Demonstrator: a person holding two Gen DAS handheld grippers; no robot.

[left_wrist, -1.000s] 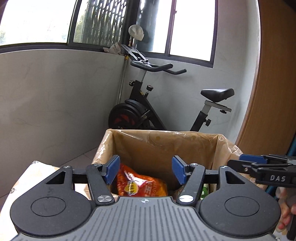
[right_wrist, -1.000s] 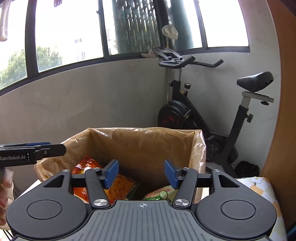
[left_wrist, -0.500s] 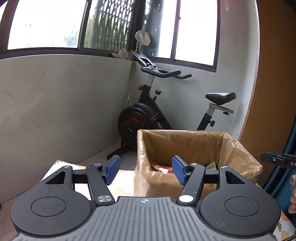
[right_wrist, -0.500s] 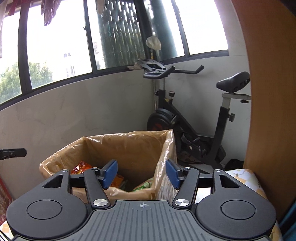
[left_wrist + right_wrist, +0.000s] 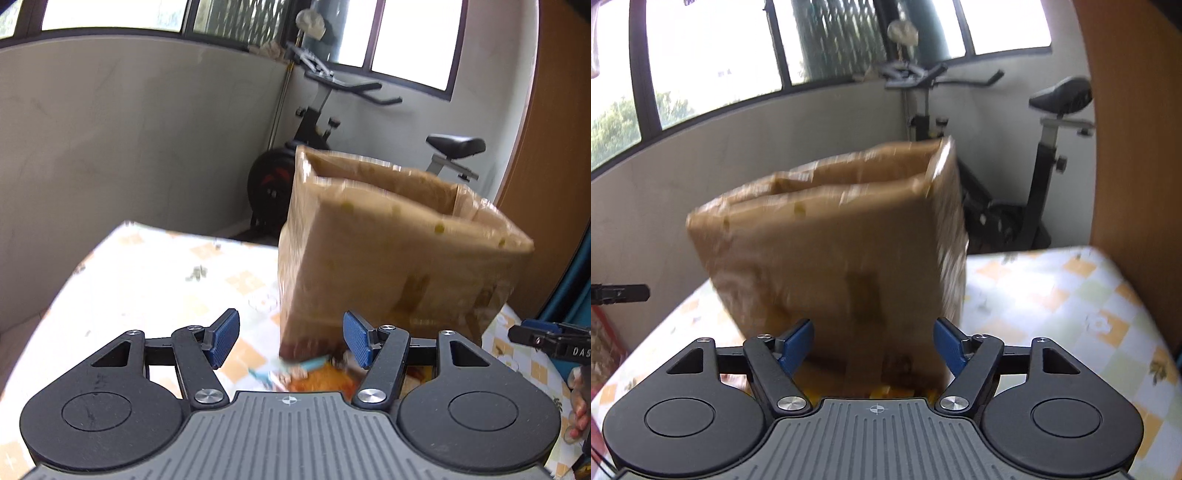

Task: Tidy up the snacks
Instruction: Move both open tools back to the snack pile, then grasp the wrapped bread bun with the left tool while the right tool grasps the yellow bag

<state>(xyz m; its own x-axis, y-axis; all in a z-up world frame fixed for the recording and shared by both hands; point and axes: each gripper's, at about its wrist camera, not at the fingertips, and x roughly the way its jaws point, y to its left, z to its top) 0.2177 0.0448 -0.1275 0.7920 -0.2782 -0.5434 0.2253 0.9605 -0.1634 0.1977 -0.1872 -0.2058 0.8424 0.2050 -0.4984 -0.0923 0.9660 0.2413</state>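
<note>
A brown cardboard box (image 5: 391, 251) lined with tan plastic stands on the patterned tablecloth (image 5: 155, 280); it also shows in the right wrist view (image 5: 842, 251), blurred. My left gripper (image 5: 290, 341) is open and empty, low in front of the box's left corner. Snack packets (image 5: 314, 376), orange and blue, lie on the table just below its fingers. My right gripper (image 5: 873, 347) is open and empty, close to the box's front face, with a yellow packet (image 5: 886, 392) below it. The box's contents are hidden from both views.
An exercise bike (image 5: 317, 122) stands behind the table by the grey wall; it also shows in the right wrist view (image 5: 1045, 155). A wooden panel (image 5: 1137, 140) rises at the right. The right gripper's tip (image 5: 546, 338) shows at the left view's right edge.
Both grippers have pulled back and dropped from above the box's opening to table height in front of it. The snacks inside the box are no longer visible. Both stay open.
</note>
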